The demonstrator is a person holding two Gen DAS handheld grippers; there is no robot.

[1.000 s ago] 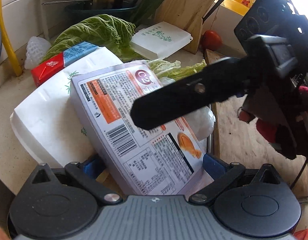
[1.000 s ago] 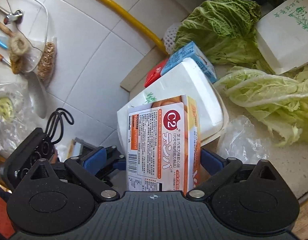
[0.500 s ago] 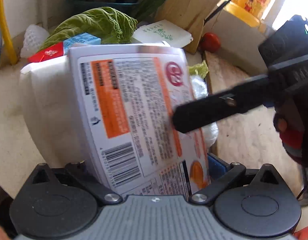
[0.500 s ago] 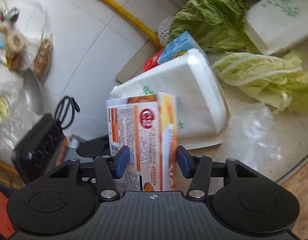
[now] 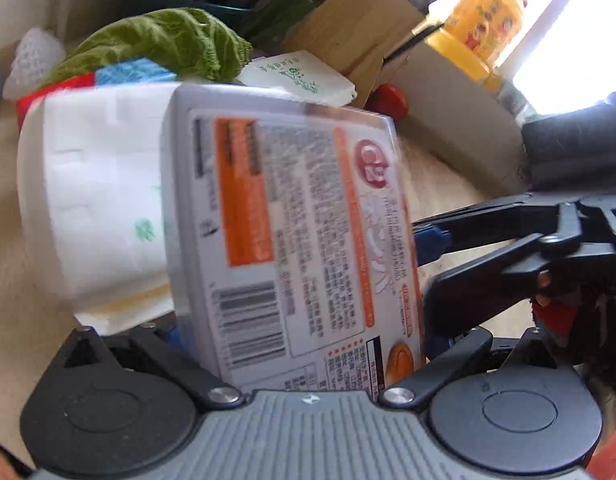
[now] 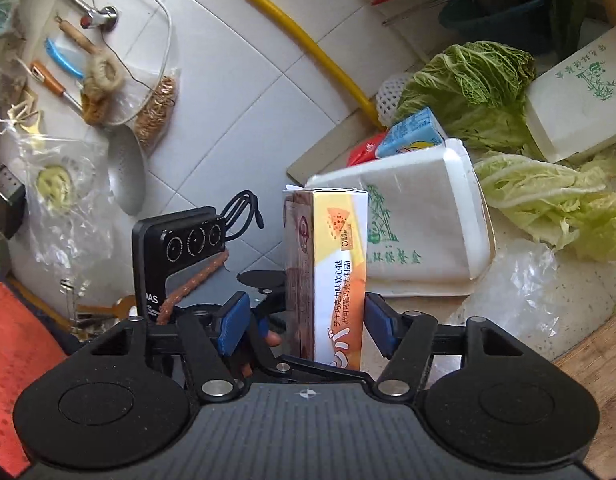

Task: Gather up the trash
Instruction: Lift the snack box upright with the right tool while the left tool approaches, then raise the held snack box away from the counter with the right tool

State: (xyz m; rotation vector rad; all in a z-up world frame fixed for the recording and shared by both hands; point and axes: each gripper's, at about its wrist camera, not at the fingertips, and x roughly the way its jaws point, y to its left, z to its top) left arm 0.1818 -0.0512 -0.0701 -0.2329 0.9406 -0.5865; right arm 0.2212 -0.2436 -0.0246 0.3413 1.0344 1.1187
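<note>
A flat snack box [image 5: 292, 232], grey-white with orange print, stands upright between my left gripper's [image 5: 300, 336] blue pads, which are shut on its lower sides. In the right wrist view the same box [image 6: 332, 280] shows its narrow orange edge. My right gripper [image 6: 304, 320] is open around it, its right pad [image 6: 378, 324] close to the box and its left pad [image 6: 232, 322] well apart. A white foam meal box [image 6: 424, 224] lies behind, also in the left wrist view [image 5: 96, 200].
Cabbage leaves [image 6: 548, 196], a red-blue carton [image 6: 408, 136], a second white box [image 6: 580, 96] and a clear plastic bag [image 6: 520, 292] lie on the counter. A wooden board [image 5: 440, 184], tomato [image 5: 392, 98] and knife block [image 5: 356, 36] stand right. Tiled wall left.
The snack box has been lifted from lying flat to upright. My right gripper, shut on it half a second ago, has opened and drawn back to the box's edge.
</note>
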